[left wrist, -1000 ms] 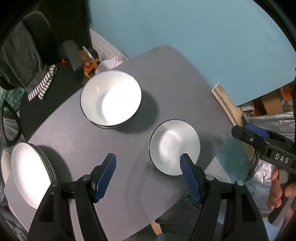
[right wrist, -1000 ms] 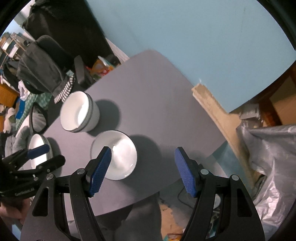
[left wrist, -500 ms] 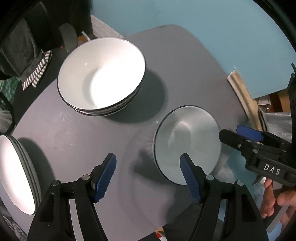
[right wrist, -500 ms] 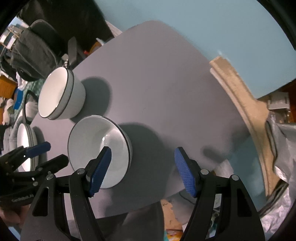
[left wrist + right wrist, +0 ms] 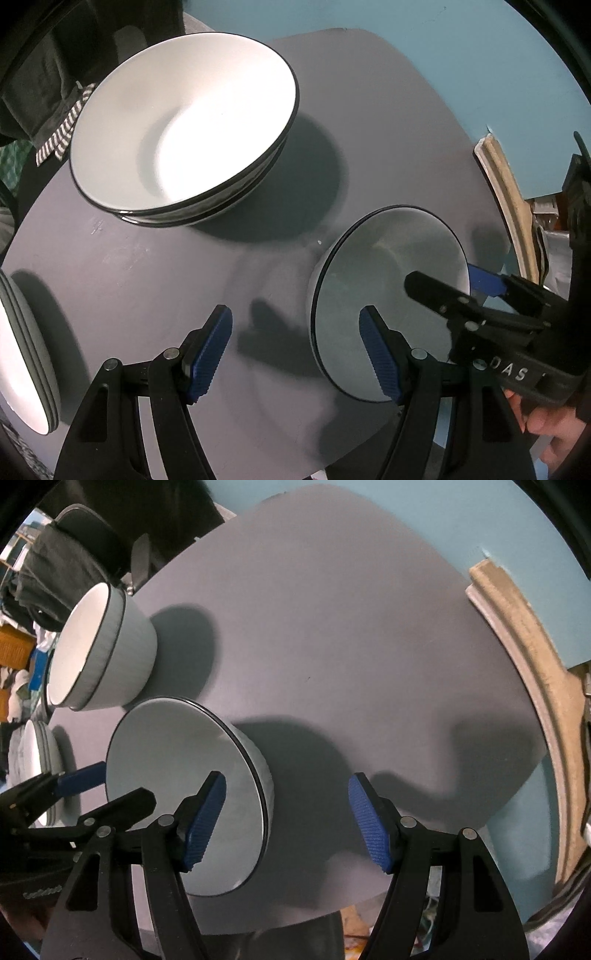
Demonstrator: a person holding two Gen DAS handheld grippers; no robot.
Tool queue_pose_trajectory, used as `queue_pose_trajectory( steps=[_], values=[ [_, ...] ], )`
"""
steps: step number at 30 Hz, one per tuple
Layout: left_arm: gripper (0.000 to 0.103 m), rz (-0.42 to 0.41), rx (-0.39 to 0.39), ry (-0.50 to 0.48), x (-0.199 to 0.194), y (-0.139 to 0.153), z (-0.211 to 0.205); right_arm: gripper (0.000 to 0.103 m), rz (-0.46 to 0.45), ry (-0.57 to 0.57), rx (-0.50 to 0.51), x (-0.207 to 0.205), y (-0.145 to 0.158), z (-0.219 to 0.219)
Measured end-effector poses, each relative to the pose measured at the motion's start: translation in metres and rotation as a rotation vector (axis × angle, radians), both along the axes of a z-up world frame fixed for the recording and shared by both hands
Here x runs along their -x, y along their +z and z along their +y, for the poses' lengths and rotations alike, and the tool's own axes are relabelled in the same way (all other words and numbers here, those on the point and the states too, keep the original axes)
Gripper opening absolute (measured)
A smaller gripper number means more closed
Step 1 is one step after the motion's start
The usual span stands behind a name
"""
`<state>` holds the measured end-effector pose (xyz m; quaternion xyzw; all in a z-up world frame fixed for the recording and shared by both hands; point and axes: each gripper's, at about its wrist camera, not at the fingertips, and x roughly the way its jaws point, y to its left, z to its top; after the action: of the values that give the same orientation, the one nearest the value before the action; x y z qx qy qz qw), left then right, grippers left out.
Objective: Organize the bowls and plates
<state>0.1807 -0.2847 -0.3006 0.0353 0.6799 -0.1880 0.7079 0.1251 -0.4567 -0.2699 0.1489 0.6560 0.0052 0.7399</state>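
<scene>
A small white bowl with a dark rim (image 5: pixel 388 280) (image 5: pixel 173 775) sits on the grey table (image 5: pixel 147 280) (image 5: pixel 351 646), near its front edge. My left gripper (image 5: pixel 297 332) (image 5: pixel 107 790) hangs open over the bowl's left rim, one blue pad inside the bowl and one outside. My right gripper (image 5: pixel 288 819) (image 5: pixel 454 282) stands open over the opposite rim in the same way. No pad presses on the bowl. A stack of larger white bowls (image 5: pixel 184 122) (image 5: pixel 99 646) stands behind it. A stack of white plates (image 5: pixel 22 350) (image 5: pixel 37 771) lies at the table's left edge.
A chair with dark clothes and a striped cloth (image 5: pixel 59 133) stands beyond the table's far left. A teal wall (image 5: pixel 443 55) and a beige strip (image 5: pixel 524 635) run along the right. A person's hand (image 5: pixel 546 424) holds the right gripper.
Both grippers have come down toward the small bowl, which now looks much larger. Each gripper's inner pad has moved over the bowl's inside. The jaws have kept their width.
</scene>
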Motion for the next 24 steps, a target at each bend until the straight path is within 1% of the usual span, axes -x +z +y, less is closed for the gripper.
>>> queue_pose_trajectory(
  steps=[5,6,8,9,10,12,14,15,17,18,19,20,24],
  values=[
    [0.071,0.011,-0.006,0.009,-0.002,-0.006,-0.003,0.068,0.002,-0.009,-0.006,0.006,-0.005,-0.003],
    [0.068,0.017,-0.004,0.012,-0.003,-0.007,-0.003,0.068,0.003,-0.011,-0.009,0.006,-0.005,-0.004],
    [0.066,0.025,0.001,0.018,-0.003,-0.009,-0.002,0.067,0.007,-0.016,-0.022,0.006,-0.006,-0.004],
    [0.062,0.027,0.003,0.020,-0.003,-0.010,-0.002,0.066,0.007,-0.017,-0.029,0.007,-0.006,-0.005],
    [0.058,0.030,0.002,0.026,-0.004,-0.011,-0.001,0.063,0.008,-0.017,-0.032,0.008,-0.007,-0.004],
    [0.052,0.043,0.008,0.038,-0.004,-0.012,0.000,0.059,0.015,-0.011,-0.036,0.009,-0.007,-0.004],
    [0.046,0.057,0.016,0.043,-0.003,-0.014,-0.001,0.052,0.024,-0.004,-0.037,0.009,-0.008,-0.001],
    [0.041,0.061,0.018,0.040,-0.003,-0.015,-0.002,0.052,0.021,-0.001,-0.029,0.010,-0.007,0.000],
    [0.034,0.065,0.017,0.030,-0.002,-0.016,-0.003,0.045,0.024,0.007,-0.031,0.009,-0.007,0.003],
    [0.027,0.067,0.016,0.024,-0.002,-0.016,-0.004,0.044,0.025,0.011,-0.026,0.009,-0.006,0.003],
    [0.024,0.074,0.013,0.017,-0.001,-0.018,-0.004,0.041,0.027,0.015,-0.024,0.010,-0.006,0.003],
    [0.023,0.080,0.010,0.014,-0.002,-0.019,-0.005,0.034,0.030,0.019,-0.023,0.007,-0.006,0.007],
    [0.018,0.090,0.027,0.006,0.000,-0.019,-0.007,0.023,0.035,0.030,-0.026,0.009,-0.004,0.010]
  ],
)
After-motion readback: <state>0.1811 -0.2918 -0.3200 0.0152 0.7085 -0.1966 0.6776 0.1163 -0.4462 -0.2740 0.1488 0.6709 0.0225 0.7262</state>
